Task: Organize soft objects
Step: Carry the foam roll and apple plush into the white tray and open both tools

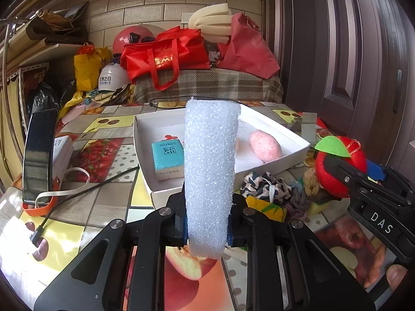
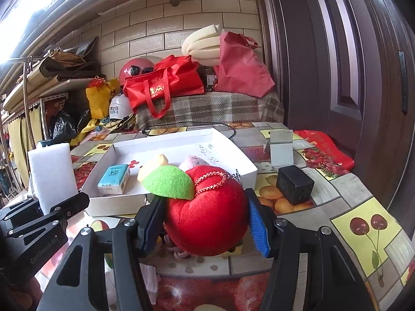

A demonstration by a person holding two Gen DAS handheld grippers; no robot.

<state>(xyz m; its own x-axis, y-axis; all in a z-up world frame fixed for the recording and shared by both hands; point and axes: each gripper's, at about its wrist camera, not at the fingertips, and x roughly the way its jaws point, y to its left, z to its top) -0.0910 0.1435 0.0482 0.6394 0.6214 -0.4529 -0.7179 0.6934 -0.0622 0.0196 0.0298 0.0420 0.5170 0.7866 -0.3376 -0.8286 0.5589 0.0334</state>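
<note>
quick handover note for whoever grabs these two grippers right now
Left gripper: shut on the white foam block, held upright.
Right gripper: shut on the red plush apple.
White box already holds the blue tissue pack, the pink soft piece and a yellowish one.
Left: both held items, then the loose cloth pile beside the box.

The foam block (image 1: 210, 173) hides part of the white box (image 1: 275, 127); handwriting (image 2: 207, 153) inside it is too small to read.

R gripper (image 2: 206, 213) jaws clamp plush apple (image 2: 207, 223); white tray (image 2: 124, 204) behind.
</note>
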